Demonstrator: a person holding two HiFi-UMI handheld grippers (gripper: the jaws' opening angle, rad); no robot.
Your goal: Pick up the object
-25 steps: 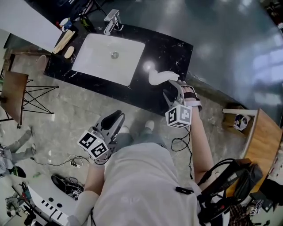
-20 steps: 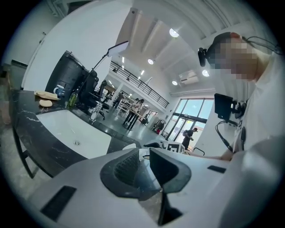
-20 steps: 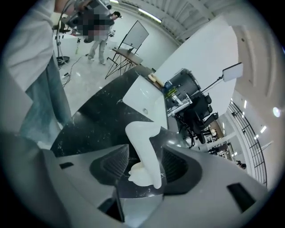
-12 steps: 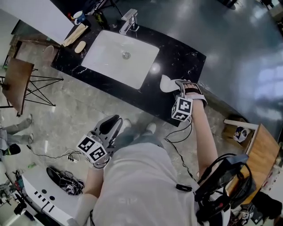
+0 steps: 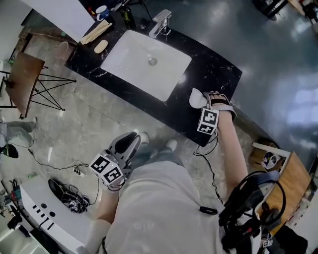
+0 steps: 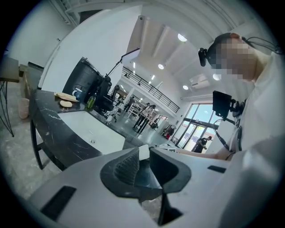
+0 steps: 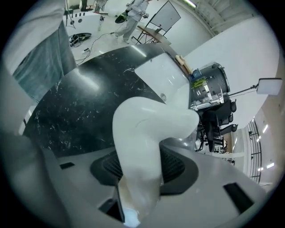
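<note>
Closest to you, at the lower left of the head view, your left gripper [image 5: 129, 140] hangs beside your hip over the pale floor [image 5: 74, 129]. In the left gripper view its claw [image 6: 141, 160] stands a little spread, the ribbed pad facing a narrow gap with nothing in it.

A tangle of cables [image 5: 74, 171] lies on the floor just left of that gripper. A dark backpack [image 5: 248, 208] sits at the lower right of the frame.

Further up, right of centre, your right gripper [image 5: 202, 103] reaches over the near right end of the black counter [image 5: 218, 69]. Its claw [image 7: 142, 171] pinches the white bent object [image 7: 147, 124] at the lower stem. The curved upper end leans away toward the right of the right gripper view.

In the head view the white bent object [image 5: 195, 97] shows as a pale blob just up-left of that gripper, over the marbled counter. You cannot tell from either view whether it touches the stone.

Beyond it, the white sink [image 5: 146, 62] fills the counter's middle, with the faucet [image 5: 161, 22] at its far edge. At the far left end lie a wooden board [image 5: 97, 32] and a cup [image 5: 103, 10].
</note>
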